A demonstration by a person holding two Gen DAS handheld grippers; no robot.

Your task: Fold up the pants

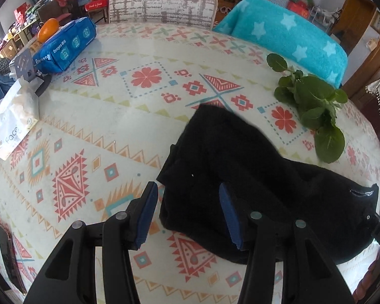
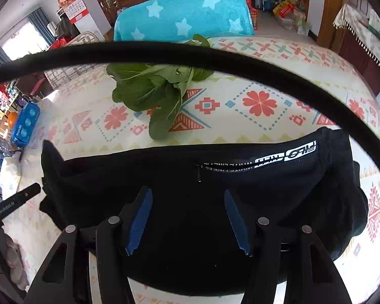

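Left wrist view: left hand-held gripper (image 1: 187, 192) jaws apart, nothing between them, over the pants' (image 1: 240, 177) end. Black pants lie folded in a bundle on the patterned tabletop (image 1: 114, 106), greens (image 1: 314, 103) just beyond toward the far edge. Right wrist view: right hand-held gripper (image 2: 187, 200) jaws wide, empty, above the pants (image 2: 190, 177); black cable (image 2: 190, 53) crosses the view.

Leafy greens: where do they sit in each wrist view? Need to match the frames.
Left wrist: leafy greens at right of centre, just beyond the black pants, near the table's far-right edge.
Right wrist: leafy greens at upper centre-left, beyond the pants, partly crossed by a black cable.
Shared landmark: turquoise star-patterned blanket behind the greens.
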